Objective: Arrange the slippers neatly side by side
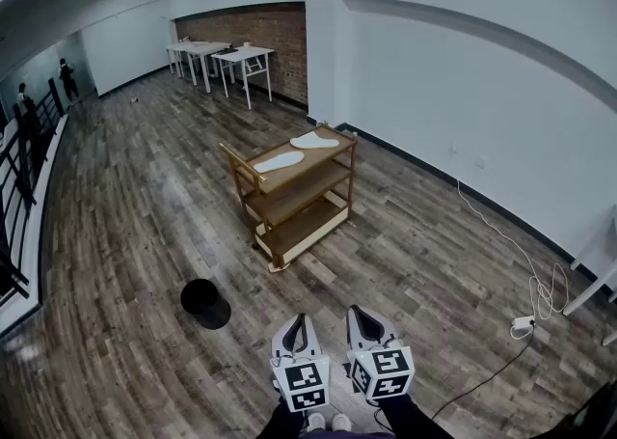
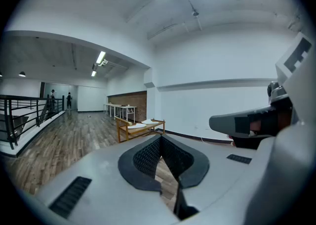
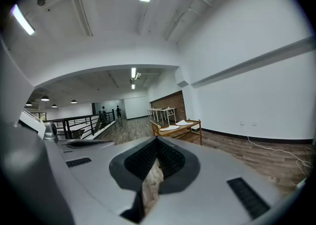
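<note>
Slippers [image 1: 280, 162] lie apart on the wooden cart's [image 1: 301, 226] top shelf, well ahead of the left gripper [image 1: 297, 318] and right gripper [image 1: 360, 314], both jaws pressed together on nothing, a black round object [image 1: 205, 303] off left, a cable [image 1: 549, 294] by the right wall [image 1: 482, 90], open floor [image 1: 145, 225] between.

No readable text, labels, brands or numbers anywhere
</note>
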A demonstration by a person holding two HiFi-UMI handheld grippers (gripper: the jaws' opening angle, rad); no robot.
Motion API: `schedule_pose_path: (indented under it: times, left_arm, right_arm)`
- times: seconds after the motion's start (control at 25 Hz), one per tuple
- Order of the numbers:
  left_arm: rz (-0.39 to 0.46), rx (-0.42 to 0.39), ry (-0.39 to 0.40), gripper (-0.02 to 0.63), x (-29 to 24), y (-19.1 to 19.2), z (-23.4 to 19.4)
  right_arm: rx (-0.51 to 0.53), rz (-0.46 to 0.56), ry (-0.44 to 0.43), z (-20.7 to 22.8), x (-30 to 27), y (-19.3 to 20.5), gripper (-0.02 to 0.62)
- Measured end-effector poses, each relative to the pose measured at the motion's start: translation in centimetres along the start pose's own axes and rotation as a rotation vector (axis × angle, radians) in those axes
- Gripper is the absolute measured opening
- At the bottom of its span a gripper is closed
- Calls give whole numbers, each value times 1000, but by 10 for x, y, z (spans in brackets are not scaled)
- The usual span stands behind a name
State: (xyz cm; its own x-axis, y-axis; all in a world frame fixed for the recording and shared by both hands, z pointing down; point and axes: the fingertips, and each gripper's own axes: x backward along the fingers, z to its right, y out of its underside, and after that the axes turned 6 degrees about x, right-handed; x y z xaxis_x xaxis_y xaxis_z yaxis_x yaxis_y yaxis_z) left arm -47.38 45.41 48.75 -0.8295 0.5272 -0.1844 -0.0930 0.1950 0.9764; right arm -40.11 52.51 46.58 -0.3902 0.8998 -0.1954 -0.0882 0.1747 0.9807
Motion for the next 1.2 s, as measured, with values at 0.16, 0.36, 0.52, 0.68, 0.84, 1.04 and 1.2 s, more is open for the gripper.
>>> schedule_pose_path:
  times: [0.16,0.36,0.52,0.68,0.84,1.04,1.2]
  left_arm:
    - [-1,-1,2,2,-1,-2,5]
    - [-2,-7,2,2,1,0,6]
    - [-3,-11,-5,2,3,1,8]
    - [-9,-9,-12,2,4,3,4]
    - [-21,-5,-16,2,7,9,0]
    - [-29,3,-33,2,10,13,-13]
    - [-35,13,-39,2,10,13,-23]
  right_arm:
    - [2,-2,-3,2,1,-1,-2]
    - [-1,-1,-4,3,3,0,-2]
    - [-7,7,-12,3,5,0,-2]
    - [-30,22,-12,4,3,-2,-2]
    - [-37,20,-7,3,2,-1,-2]
    - [-44,12,-8,-2,-1,2,-2]
    - [-39,5,-10,-9,-7,1,-2]
